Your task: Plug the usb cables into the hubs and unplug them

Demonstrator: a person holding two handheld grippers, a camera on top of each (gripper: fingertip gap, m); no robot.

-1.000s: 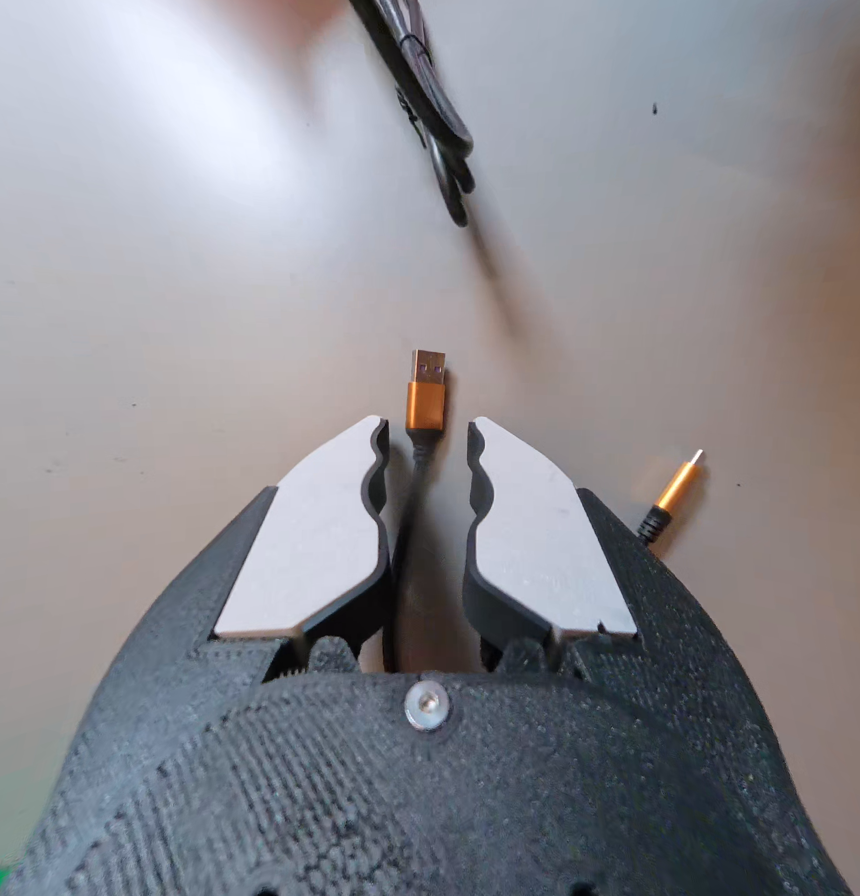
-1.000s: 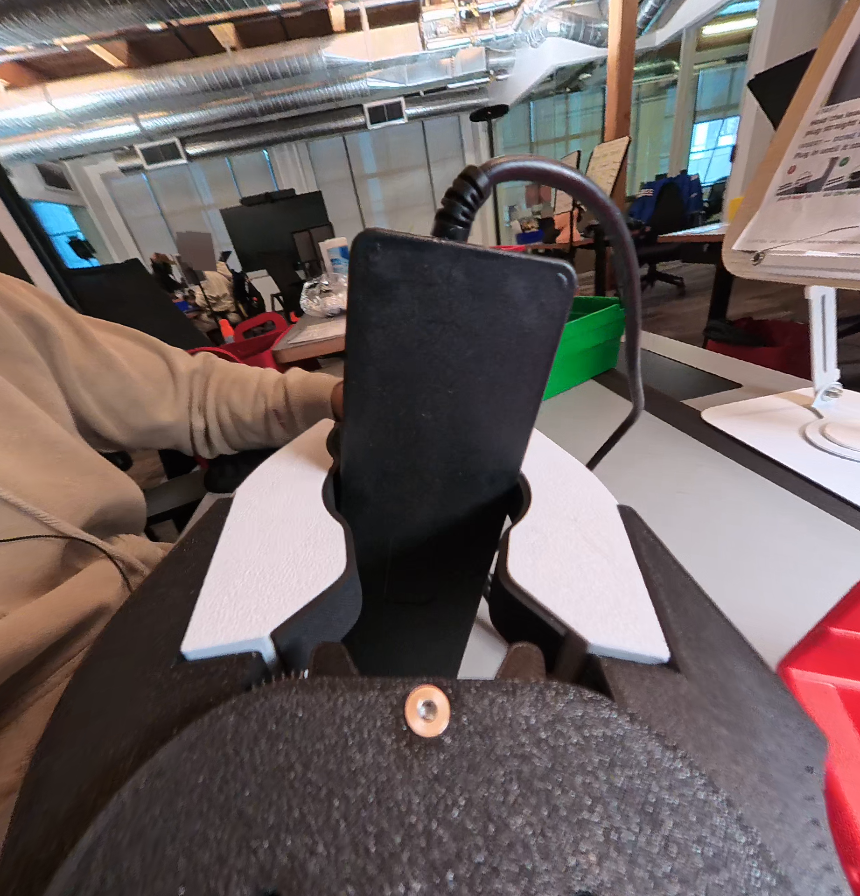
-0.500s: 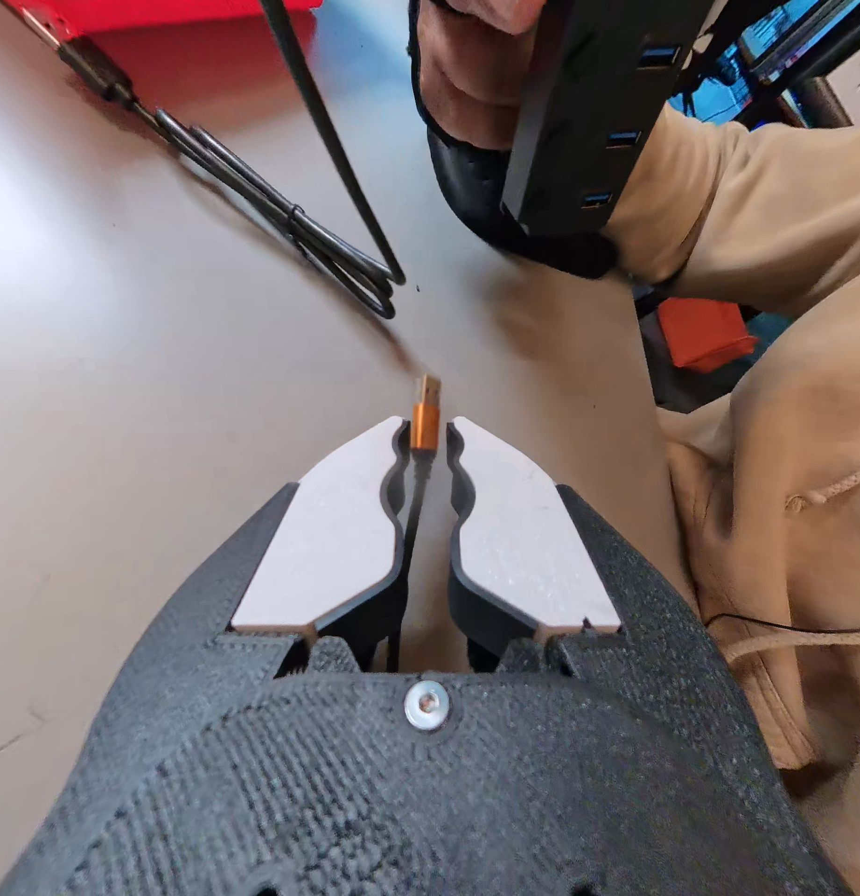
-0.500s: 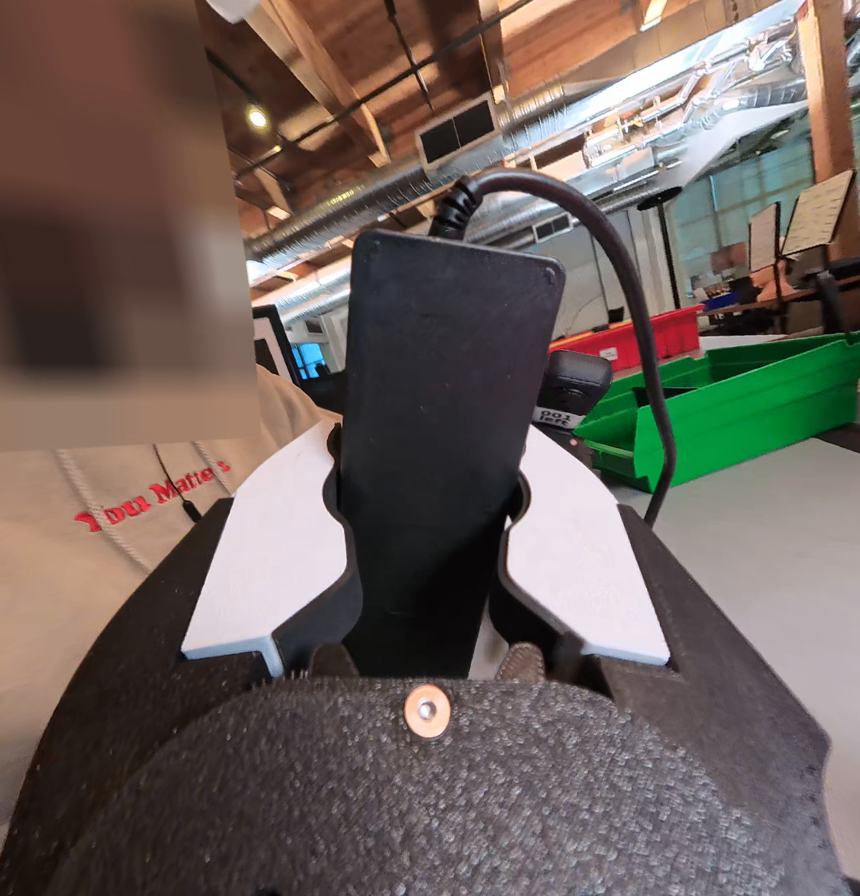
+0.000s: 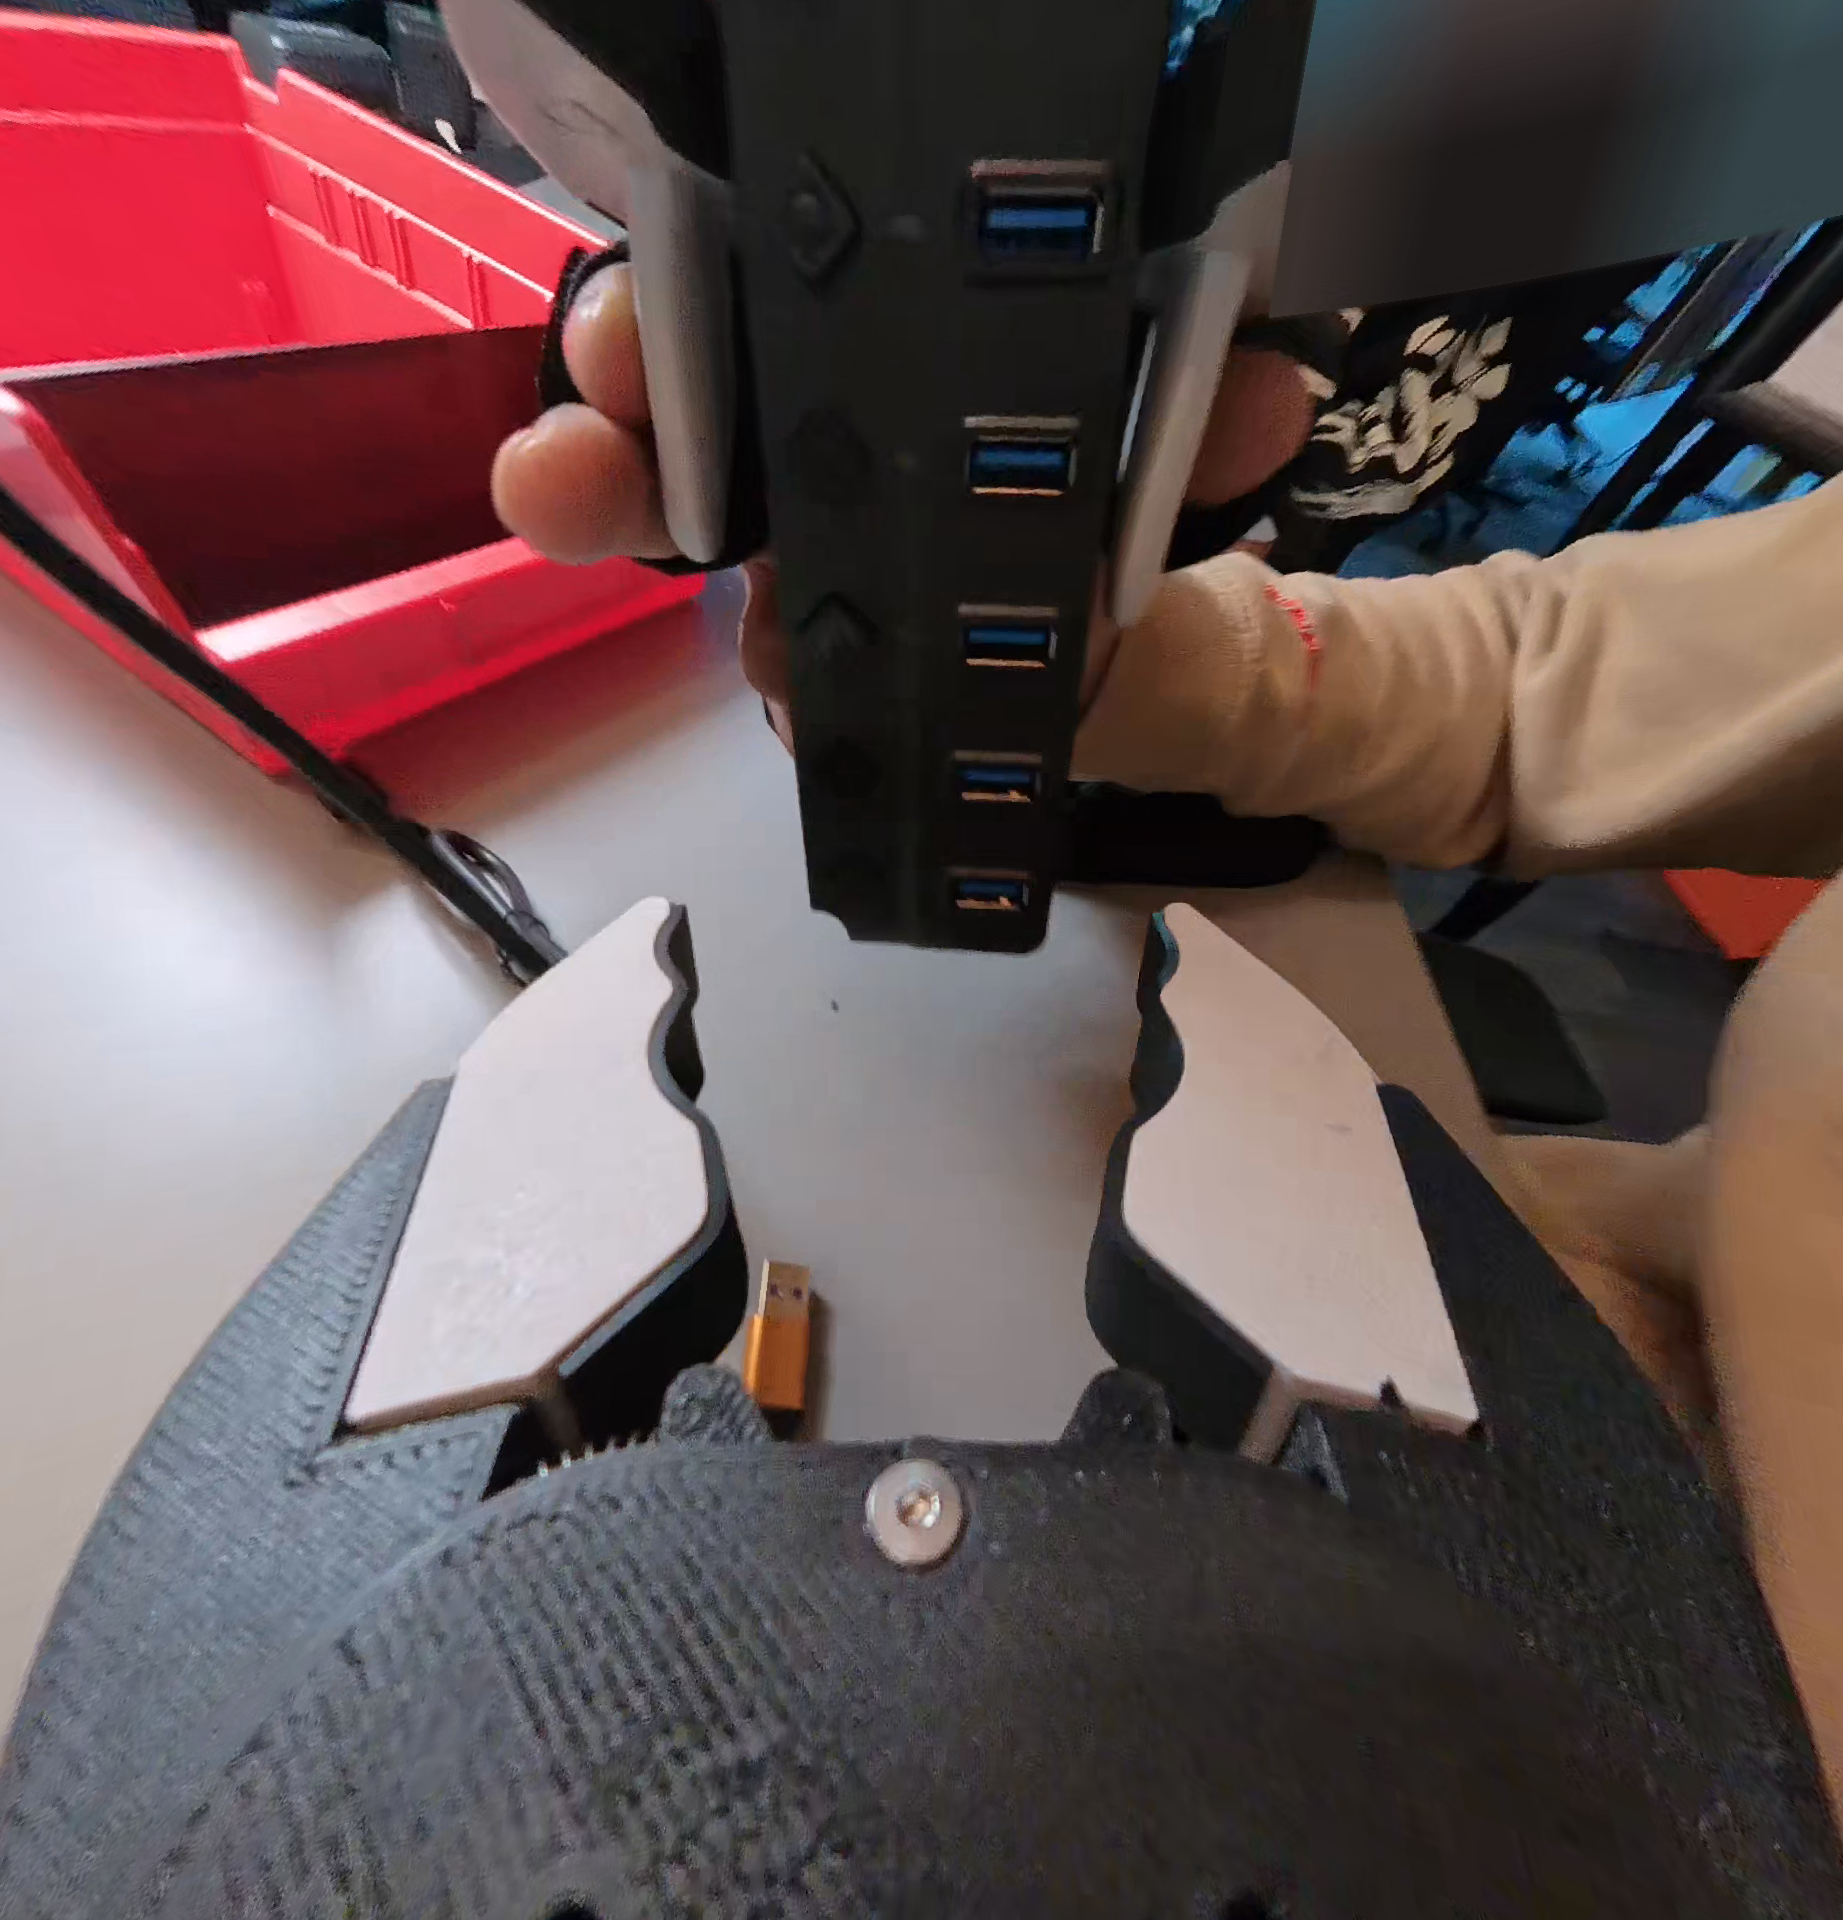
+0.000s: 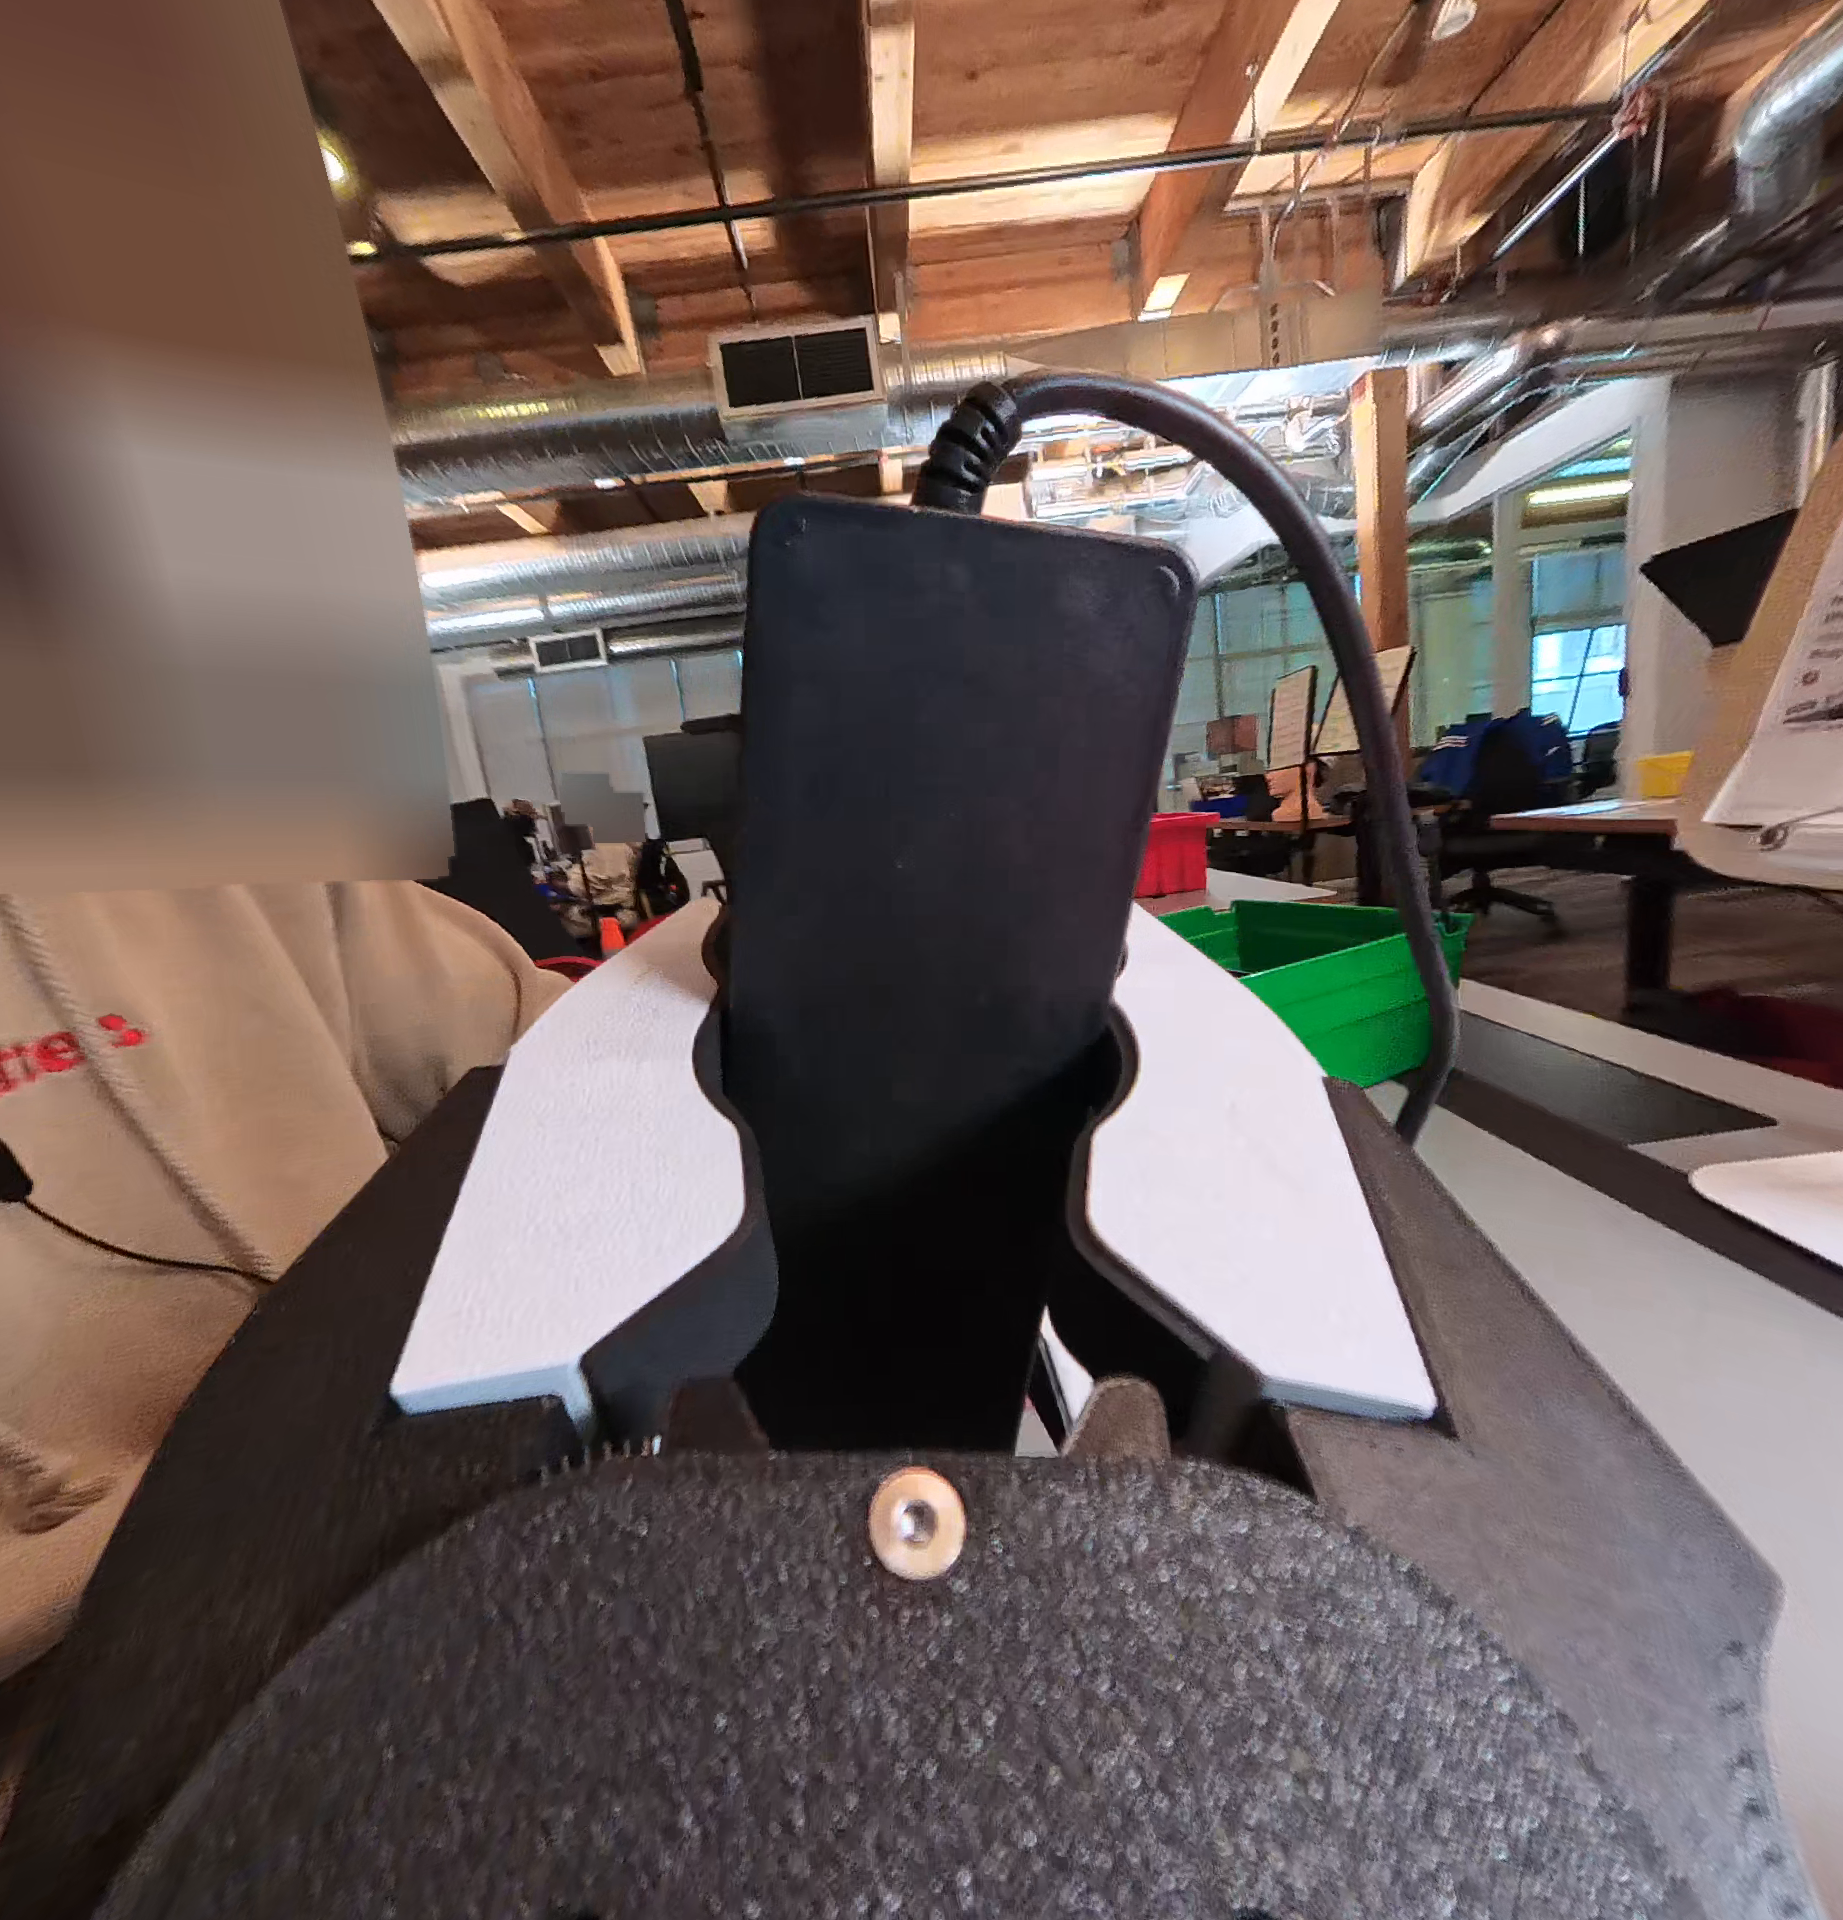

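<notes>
My left gripper point(image 5: 917, 930) is open wide and empty, low over the grey table point(image 5: 169, 1091). An orange USB-A plug point(image 5: 782, 1340) lies on the table between the finger bases, close to the left finger. A black USB hub point(image 5: 927, 520) with several blue ports hangs just beyond my fingertips, its ported face toward me. My right gripper point(image 6: 922, 935) is shut on that hub point(image 6: 948, 883) and holds it upright. Its fingers point(image 5: 678, 353) also show in the left wrist view. The hub's black cable point(image 6: 1343, 675) arcs off its top end.
A red bin point(image 5: 221, 312) stands at the far left, with a black cable point(image 5: 273, 717) running past it. A person's hand and beige sleeve point(image 5: 1468, 707) are at the right. A green bin point(image 6: 1332, 987) and a white stand base point(image 6: 1810, 1195) sit farther along the table.
My left gripper was closed around the orange plug; it has opened wide and the plug now lies on the table. The hub has come close in front of the left gripper.
</notes>
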